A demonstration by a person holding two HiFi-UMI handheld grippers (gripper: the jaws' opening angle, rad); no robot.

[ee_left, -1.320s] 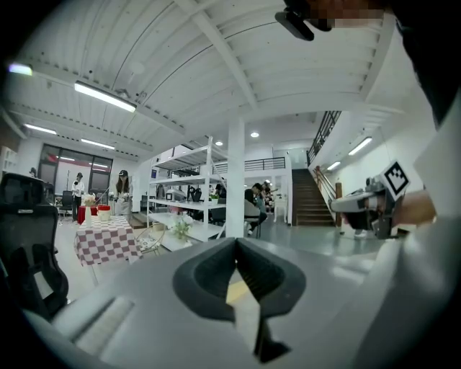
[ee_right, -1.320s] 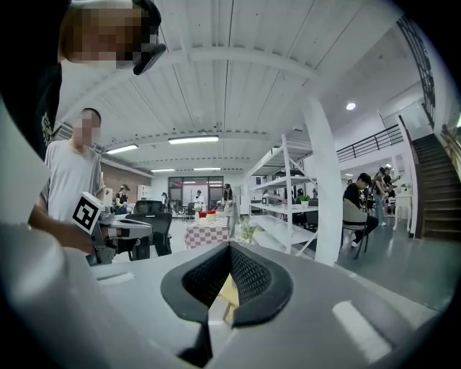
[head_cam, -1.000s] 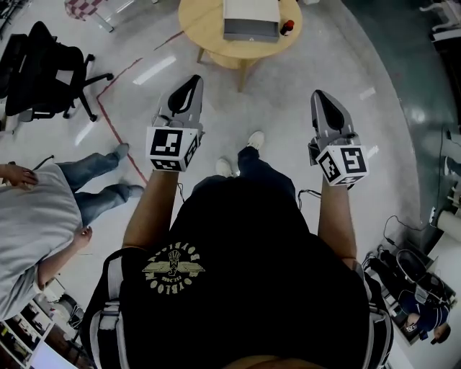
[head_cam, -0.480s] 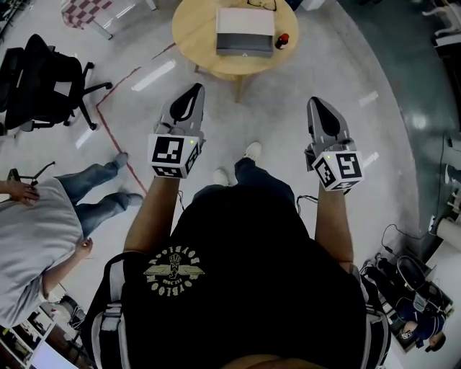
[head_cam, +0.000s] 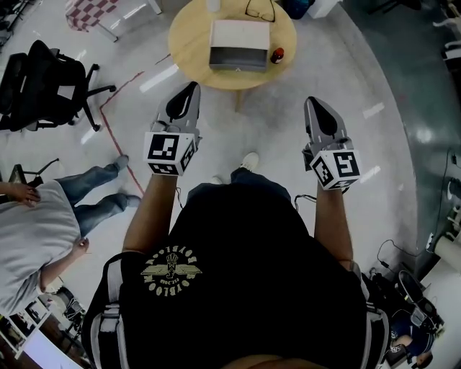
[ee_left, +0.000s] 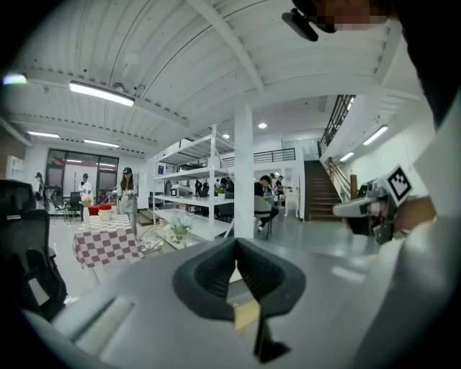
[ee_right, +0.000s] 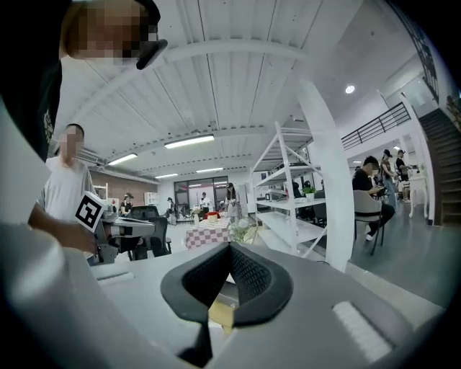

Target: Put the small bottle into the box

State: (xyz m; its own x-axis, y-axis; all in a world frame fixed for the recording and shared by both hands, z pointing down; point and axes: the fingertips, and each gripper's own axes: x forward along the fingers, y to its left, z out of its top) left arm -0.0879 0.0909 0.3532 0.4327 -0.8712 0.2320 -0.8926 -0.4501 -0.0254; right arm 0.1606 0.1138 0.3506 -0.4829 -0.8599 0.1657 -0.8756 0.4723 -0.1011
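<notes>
Since the earlier frame, the round table (head_cam: 189, 45) has drawn further into the head view and sits nearer both tools. A pair of glasses (head_cam: 259, 10) on its far side is now in sight. This is consistent with the person walking up to it.

Tool state: the left gripper (head_cam: 189, 88) has its jaws pressed together with nothing between them. The right gripper (head_cam: 312, 102) is likewise closed and empty. Both are held out over bare floor, well short of the table.

Task items: the small bottle (head_cam: 277, 55), red-capped, stands on the table ahead of the right gripper and beyond its reach. It is just beside the box (head_cam: 238, 45), on the box's right. The box lies ahead, between the two grippers. Whether its top is open cannot be made out.

Progress: none of the task is done. The approach, the grasp, the lift and the placing in the box all remain.
</notes>
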